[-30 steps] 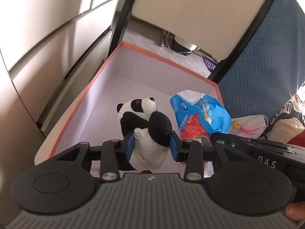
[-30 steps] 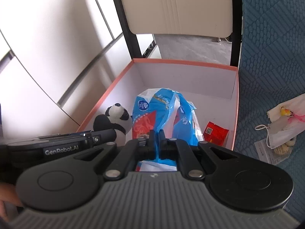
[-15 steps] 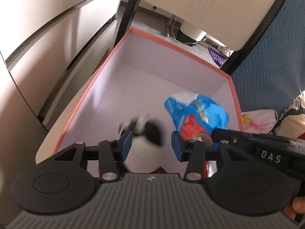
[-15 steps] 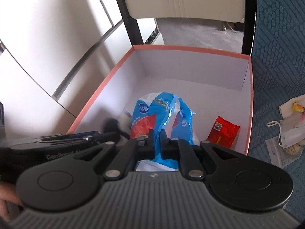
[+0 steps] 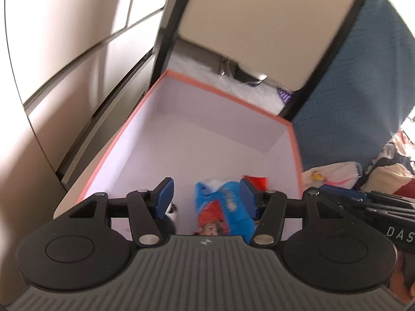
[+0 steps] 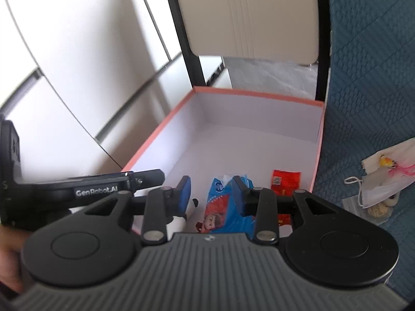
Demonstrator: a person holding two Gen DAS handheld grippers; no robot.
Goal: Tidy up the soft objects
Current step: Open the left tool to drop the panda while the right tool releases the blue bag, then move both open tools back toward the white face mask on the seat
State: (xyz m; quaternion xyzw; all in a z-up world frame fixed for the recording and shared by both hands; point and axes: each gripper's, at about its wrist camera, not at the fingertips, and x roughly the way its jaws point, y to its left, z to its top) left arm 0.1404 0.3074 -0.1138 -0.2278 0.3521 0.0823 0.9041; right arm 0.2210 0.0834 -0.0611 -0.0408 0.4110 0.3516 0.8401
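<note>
left gripper (image 5: 205,199) jaws opening, nothing held | right gripper (image 6: 211,189) opening, empty | tissue pack (image 6: 228,212) in box (image 6: 317,140): light, crinkly, squashy; pinch mid-body | panda plush (image 6: 190,204): soft; grab torso

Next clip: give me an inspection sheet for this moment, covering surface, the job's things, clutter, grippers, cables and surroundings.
Surface: blue quilted cover, partly bare.
Job's things: pink-rimmed box with white inside; in it a blue tissue pack, a red packet and a panda toy, mostly hidden behind a finger.
Clutter: face masks lying on the cover beside the box.
Grippers: left gripper and right gripper both above the box's near end, jaws opening, nothing held between the fingers.
Cables: a dark cord on the floor beyond the box, blurred.
Surroundings: cream chair back on a black frame, pale cabinet panels.
</note>
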